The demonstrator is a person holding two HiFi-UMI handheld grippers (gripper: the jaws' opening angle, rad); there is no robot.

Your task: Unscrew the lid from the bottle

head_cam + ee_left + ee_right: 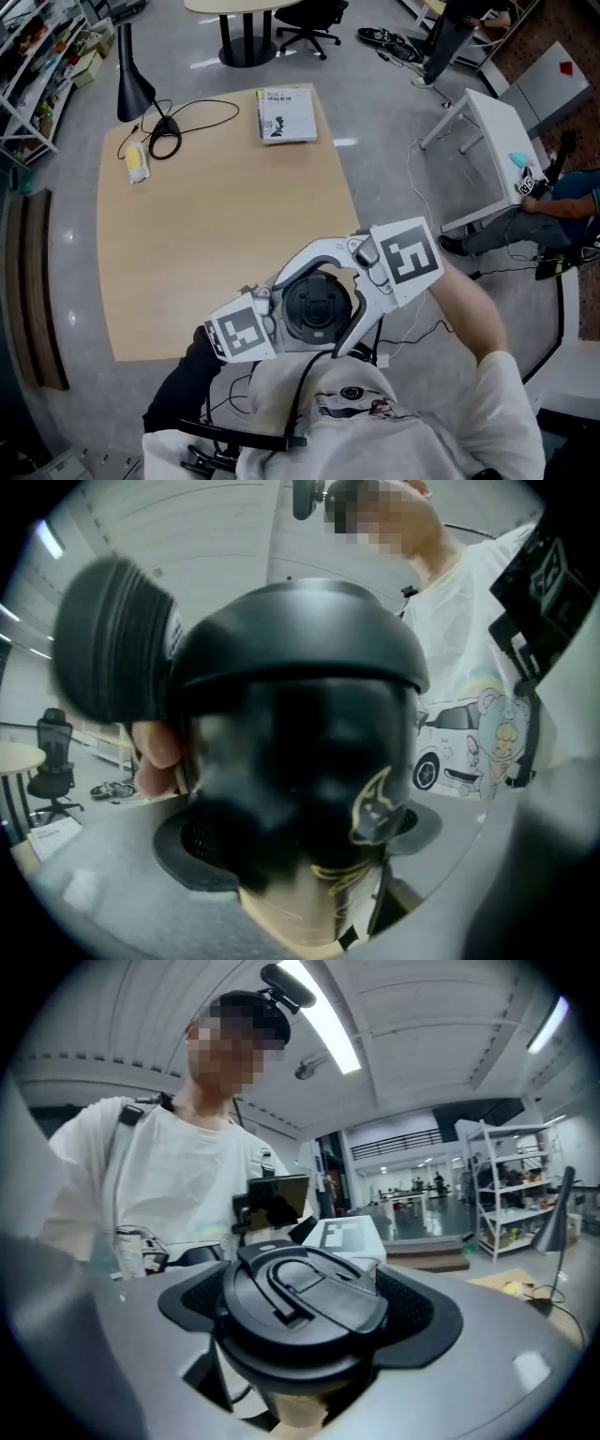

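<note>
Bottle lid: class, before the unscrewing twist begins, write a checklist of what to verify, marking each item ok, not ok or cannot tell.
1. Left tool clamped on the bottle body: ok.
2. Right tool gripping the lid from both sides: ok.
3. Lid seated on the bottle, not yet off: ok.
4. Bottle resting on the table: not ok; it is held in the air near the person's chest.
5. How tight the thread is: cannot tell.

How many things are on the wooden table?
3: black lamp far left, yellow object beside it, booklet at the far edge. The held bottle covers the near corner.
</note>
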